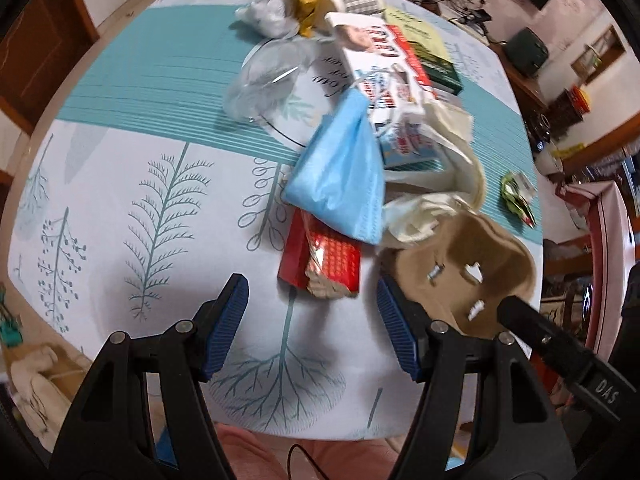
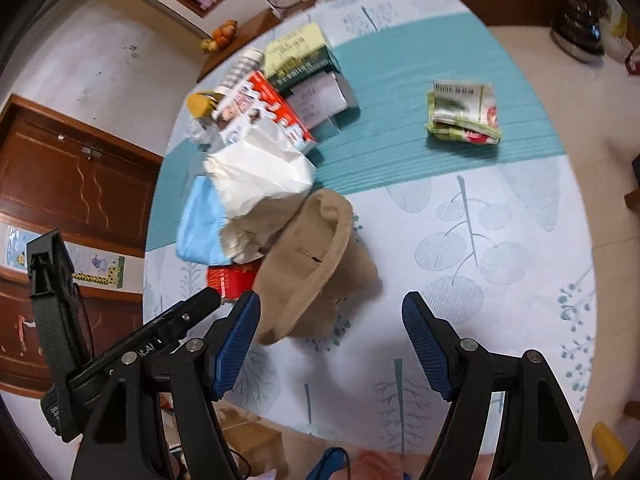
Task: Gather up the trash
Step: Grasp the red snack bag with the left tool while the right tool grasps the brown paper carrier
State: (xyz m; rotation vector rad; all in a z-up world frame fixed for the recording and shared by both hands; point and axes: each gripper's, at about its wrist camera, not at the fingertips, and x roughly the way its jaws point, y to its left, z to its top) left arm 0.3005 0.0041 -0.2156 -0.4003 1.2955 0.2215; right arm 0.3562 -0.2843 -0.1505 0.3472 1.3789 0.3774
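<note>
Blue-padded, your left gripper [image 1: 312, 320] and right gripper [image 2: 331, 344] both hang released, empty, above the brown moulded-cardboard tray [image 2: 308, 256] amid litter.

The black bar [image 1: 568, 364] of the other gripper reads "DAS" in the left wrist view; print on the red and white carton [image 1: 384, 60] is too blurred to read.

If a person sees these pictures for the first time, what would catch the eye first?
The heap of trash in the middle of the table: a blue mask lies on a red packet, with a brown pulp tray beside them. A green wrapper lies apart on the teal stripe. Both the left gripper and the right gripper hang open above the table, holding nothing.
</note>
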